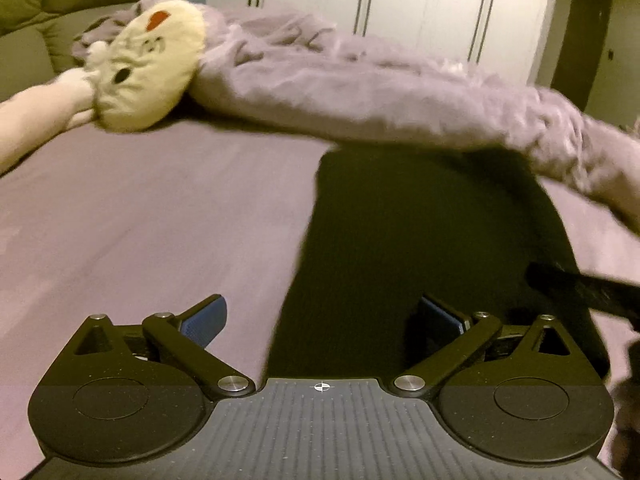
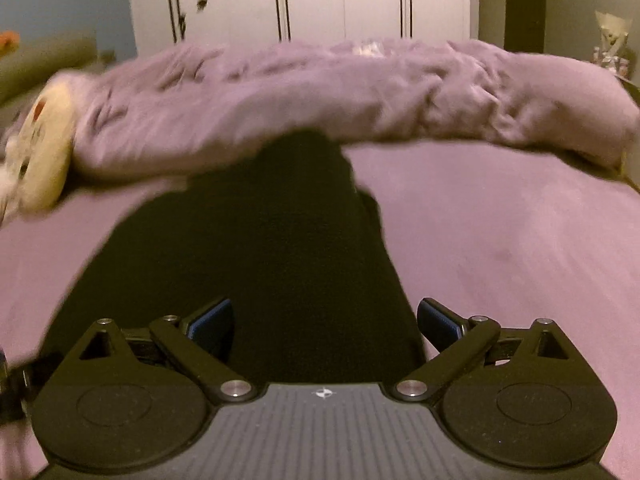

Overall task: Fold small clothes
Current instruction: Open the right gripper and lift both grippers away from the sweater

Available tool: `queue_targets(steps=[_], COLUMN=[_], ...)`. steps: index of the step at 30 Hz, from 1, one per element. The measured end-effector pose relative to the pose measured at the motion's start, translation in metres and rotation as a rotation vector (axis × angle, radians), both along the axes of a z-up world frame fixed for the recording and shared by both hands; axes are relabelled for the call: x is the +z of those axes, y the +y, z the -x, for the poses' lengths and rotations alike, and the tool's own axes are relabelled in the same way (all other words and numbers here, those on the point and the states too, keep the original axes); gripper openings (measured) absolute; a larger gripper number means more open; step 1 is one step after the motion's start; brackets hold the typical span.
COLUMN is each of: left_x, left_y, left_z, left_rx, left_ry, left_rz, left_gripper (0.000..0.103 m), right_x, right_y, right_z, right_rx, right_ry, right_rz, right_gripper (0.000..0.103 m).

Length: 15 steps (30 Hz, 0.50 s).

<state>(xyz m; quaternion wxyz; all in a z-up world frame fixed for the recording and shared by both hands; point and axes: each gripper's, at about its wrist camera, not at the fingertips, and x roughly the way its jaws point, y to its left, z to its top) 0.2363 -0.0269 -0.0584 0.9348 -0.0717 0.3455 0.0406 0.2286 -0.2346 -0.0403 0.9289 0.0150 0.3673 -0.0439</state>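
Note:
A dark, near-black garment point(image 1: 420, 248) lies flat on the mauve bed sheet point(image 1: 140, 220), stretching away toward the rumpled duvet. In the left wrist view my left gripper point(image 1: 322, 322) stands open above the garment's left edge: its right pad is over the cloth and its left pad over bare sheet. The same garment point(image 2: 260, 248) fills the middle of the right wrist view. My right gripper point(image 2: 324, 324) is open wide over its near right edge, nothing pinched between the blue pads. A dark blurred part of the other tool point(image 1: 584, 292) shows at the right of the left view.
A bunched mauve duvet point(image 2: 360, 96) lies across the far side of the bed. A cream plush pillow with a face point(image 1: 148, 68) rests at its left end. White wardrobe doors point(image 2: 320, 0) stand behind, and an olive sofa point(image 1: 48, 8) is at the far left.

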Motion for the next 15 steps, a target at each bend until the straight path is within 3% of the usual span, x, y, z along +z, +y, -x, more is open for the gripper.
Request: queue_targets(steps=[4,8,11,15], left_x=[0.0,0.0,0.003,0.022], left_y=[-0.01,-0.024,-0.022,-0.015], left_z=[0.072,0.12,0.133,0.134], left_rx=[0.012,-0.046,-0.054,-0.036], left_ry=[0.044,0.086,0.135,0.151], left_rz=[-0.035,-0.109,-0.087,-0.053], left_gripper=[0.103,0.103,0.103,0.103], right_x=[-0.007,-0.022,-0.028,-0.004], right_y=[-0.006,-0.005,0.002,0.005], right_z=[0.097,0.169,0.191,0.196], right_rx=[-0.038,-0.083,-0.08,-0.071], right_ry=[0.105,0.238,0.344,0.332], right_rz=[0.002,0.029,0.069,0.026], right_gripper=[0.099,0.099,0.099,0.099])
